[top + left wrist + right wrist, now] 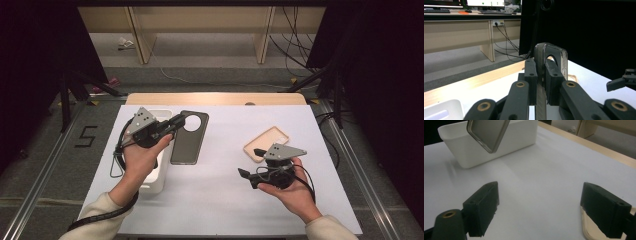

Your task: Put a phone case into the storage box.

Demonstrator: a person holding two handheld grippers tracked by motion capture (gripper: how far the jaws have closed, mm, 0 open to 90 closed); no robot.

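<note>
White covers the table in front of you, with a strip of pale wood along its far edge. On its left side stands the white plastic bin, a long open-topped box; your left forearm and hand lie over it in the high view, and in the right gripper view its side wall faces your right-hand tool across bare tabletop.

Next in size is the dark phone case, smoky and see-through with a round camera opening near its far end. Your left gripper has it by the long edge beside that opening: in the left gripper view the jaws are closed hard on the case's thin wall, and the rounded end of the case stands up between and above the pads. From the right gripper view the case hangs tilted in the air, one corner lowest, in front of the bin's upper rim and clear of the tabletop. From above it sits just to the right of the bin, its length running towards you.

Over on the right half of the table lies the tan phone case, flat, hollow side up, well apart from the dark one. Your right gripper is held just beside its near end, jaws spread wide with nothing between them; in the right gripper view one pad sits over the tan case's rim, though you cannot tell whether it touches.
</note>
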